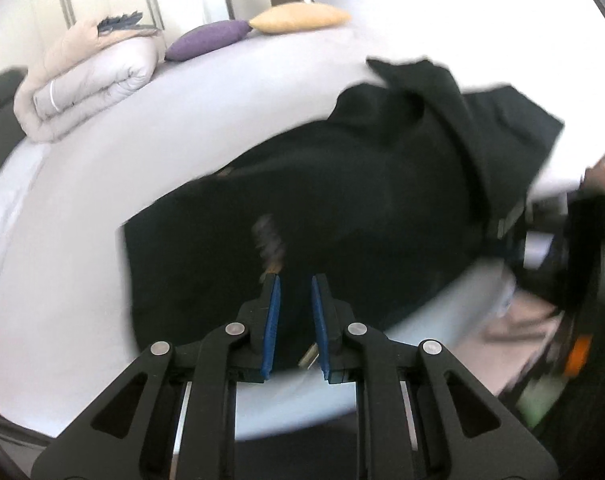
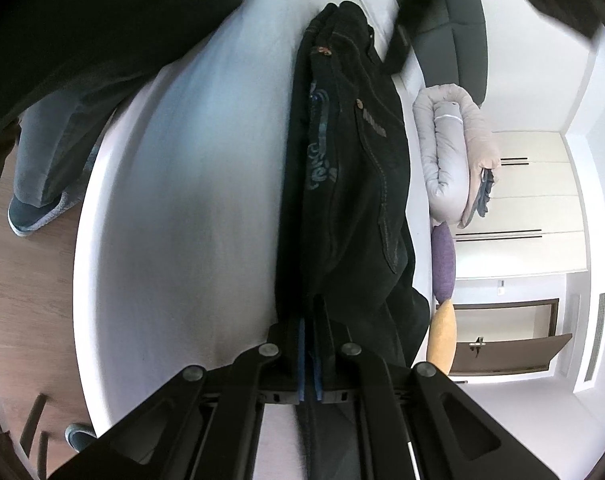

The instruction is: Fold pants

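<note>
Black pants lie on a white bed, blurred by motion, with a fold raised at the far right. My left gripper hovers over their near edge, blue pads apart, holding nothing. In the right wrist view the pants hang as a long doubled strip with stitching and a pocket showing. My right gripper is shut on the pants' edge, with fabric pinched between the pads. The right gripper also shows at the right edge of the left wrist view, blurred.
A rolled beige duvet, a purple cushion and an orange cushion sit at the bed's far side. The person's legs and slippers stand on the wooden floor beside the bed. Wardrobe doors stand beyond.
</note>
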A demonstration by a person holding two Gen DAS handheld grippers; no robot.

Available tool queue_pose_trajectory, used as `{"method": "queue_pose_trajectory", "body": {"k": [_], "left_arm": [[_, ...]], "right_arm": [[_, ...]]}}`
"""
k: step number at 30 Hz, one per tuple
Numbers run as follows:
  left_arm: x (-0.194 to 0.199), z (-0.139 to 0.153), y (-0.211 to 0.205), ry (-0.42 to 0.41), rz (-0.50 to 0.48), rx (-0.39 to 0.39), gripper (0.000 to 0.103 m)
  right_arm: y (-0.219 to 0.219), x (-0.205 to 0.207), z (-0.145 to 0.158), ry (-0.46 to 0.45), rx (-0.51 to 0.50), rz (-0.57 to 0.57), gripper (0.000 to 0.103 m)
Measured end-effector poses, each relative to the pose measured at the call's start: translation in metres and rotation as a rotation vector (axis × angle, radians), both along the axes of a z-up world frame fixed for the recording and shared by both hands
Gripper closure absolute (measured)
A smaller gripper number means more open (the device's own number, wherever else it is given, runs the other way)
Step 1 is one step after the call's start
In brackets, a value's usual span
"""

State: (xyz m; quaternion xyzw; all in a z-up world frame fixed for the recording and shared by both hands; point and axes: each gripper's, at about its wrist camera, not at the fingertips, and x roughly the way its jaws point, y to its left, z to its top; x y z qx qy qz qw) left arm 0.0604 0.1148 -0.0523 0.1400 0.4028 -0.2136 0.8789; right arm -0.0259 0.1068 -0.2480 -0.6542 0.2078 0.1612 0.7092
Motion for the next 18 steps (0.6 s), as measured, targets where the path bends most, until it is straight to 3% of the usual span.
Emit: {"method": "queue_pose_trajectory", "body": {"k": [3, 5, 6, 10, 11, 14, 15, 18], "left_arm": [[0.02, -0.018, -0.034, 0.043, -0.013, -0.039, 0.087], [0.032, -0.043, -0.05, 0.109, 0.004, 0.013, 0.087], [0.033, -0.053, -0.052, 0.089, 0.024, 0.013, 0.087], [0.034, -0.057, -0.033, 0.112, 0.101, -0.127, 0.087], [0.034, -0.058, -0.031, 0.113, 0.107, -0.14, 0.087], [0.036, -0.06, -0.034, 0.101, 0.11, -0.132, 0.087], [0.034, -0.061, -0.034, 0.101, 0.115, -0.14, 0.087], [0.033, -0.067, -0.033, 0.101, 0.125, -0.186, 0.087]], "right_arm": [[-0.001, 0.0, 0.001, 0.0, 0.015, -0.007, 0.096], [-0.002, -0.001, 0.002, 0.001, 0.031, -0.014, 0.096], [-0.002, -0.001, 0.002, 0.004, 0.041, -0.021, 0.096], [-0.009, -0.002, 0.014, 0.012, 0.143, -0.049, 0.094], [-0.013, -0.001, 0.02, 0.022, 0.188, -0.062, 0.085], [-0.039, 0.006, 0.057, 0.042, 0.408, -0.147, 0.03], [-0.051, 0.011, 0.073, 0.08, 0.496, -0.174, 0.024], [-0.104, 0.055, 0.124, 0.131, 0.763, -0.377, 0.024]]}}
